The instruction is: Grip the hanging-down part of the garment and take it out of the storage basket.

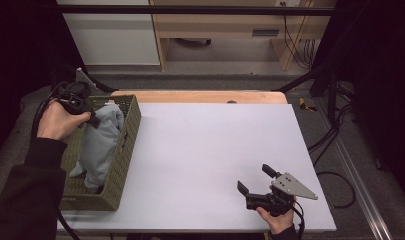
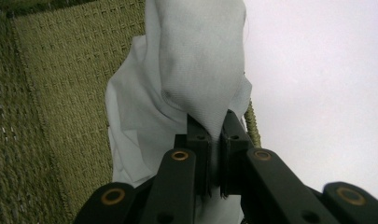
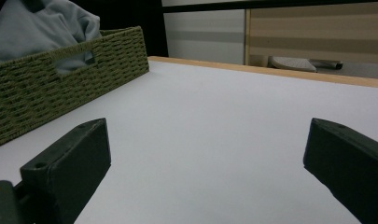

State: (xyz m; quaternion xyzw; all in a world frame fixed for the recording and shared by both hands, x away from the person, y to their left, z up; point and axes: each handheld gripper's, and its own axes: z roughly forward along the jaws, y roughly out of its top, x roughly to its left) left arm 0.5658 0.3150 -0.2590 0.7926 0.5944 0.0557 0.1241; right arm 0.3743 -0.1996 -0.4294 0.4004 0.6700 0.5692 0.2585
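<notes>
The desk is big, white & mostly bare, w/ lots of open room in the middle and on the right. The green woven basket sits at the left edge of the desk, very near the side, so a hard pull could maybe tip it or slide it off. The grey cloth is partly in the basket and partly lifted up over its rim. The left tongs are pinched tight on a fold of the cloth. It could snag on the basket wall or slip out, bc the grip is on just a small bit. The right tongs rest low near the front right of the desk, jaws spread wide, holding nothing, well apart from the basket.
</notes>
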